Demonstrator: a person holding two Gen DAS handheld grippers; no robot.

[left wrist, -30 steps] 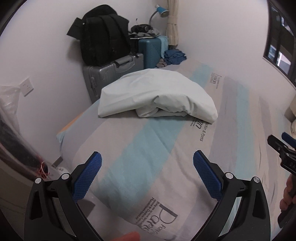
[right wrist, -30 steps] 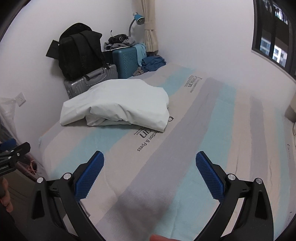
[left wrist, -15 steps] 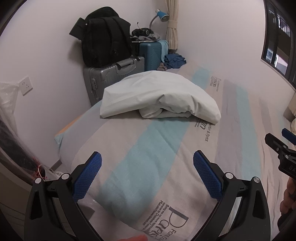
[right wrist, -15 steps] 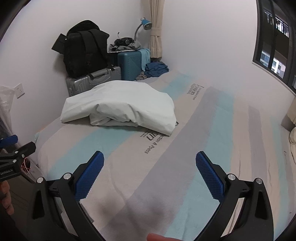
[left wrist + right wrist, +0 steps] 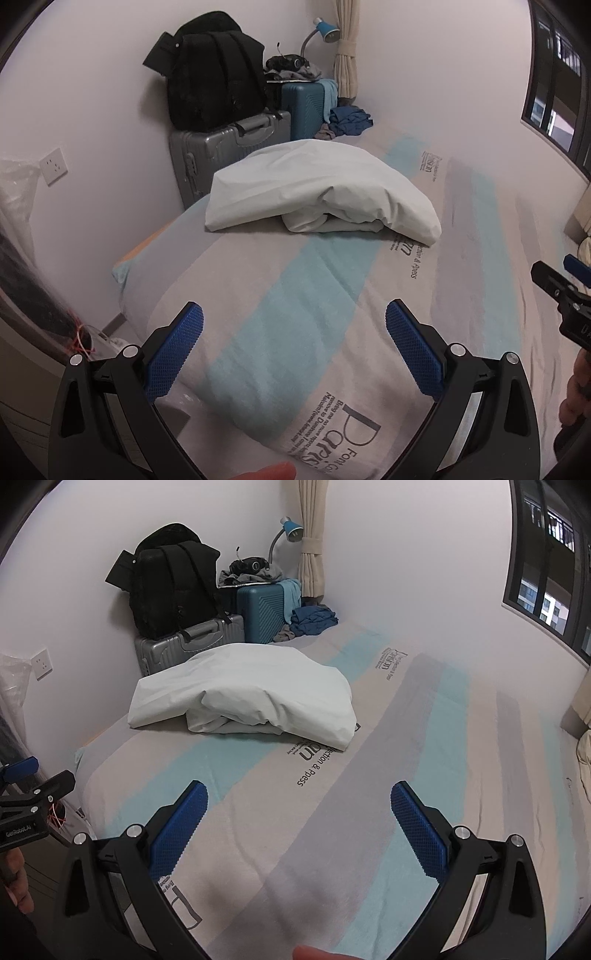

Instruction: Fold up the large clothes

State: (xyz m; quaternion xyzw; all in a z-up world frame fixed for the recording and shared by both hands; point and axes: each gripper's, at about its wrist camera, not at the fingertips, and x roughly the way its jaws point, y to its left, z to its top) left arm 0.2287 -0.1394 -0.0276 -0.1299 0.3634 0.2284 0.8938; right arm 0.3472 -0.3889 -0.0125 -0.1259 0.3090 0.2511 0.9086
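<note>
From the left wrist, the left gripper (image 5: 294,338) is seen spread wide and empty, the white bundle (image 5: 321,195) lying ahead across the bed (image 5: 480,258), long axis crosswise; from the right wrist, the right gripper (image 5: 299,818), likewise agape, is judged farther, the bundle ahead-left.

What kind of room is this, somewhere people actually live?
Most likely a small bedroom in a home. A bed with a striped cover fills it, a white folded cloth lies on top, and suitcases with a black backpack stand by the wall.
</note>
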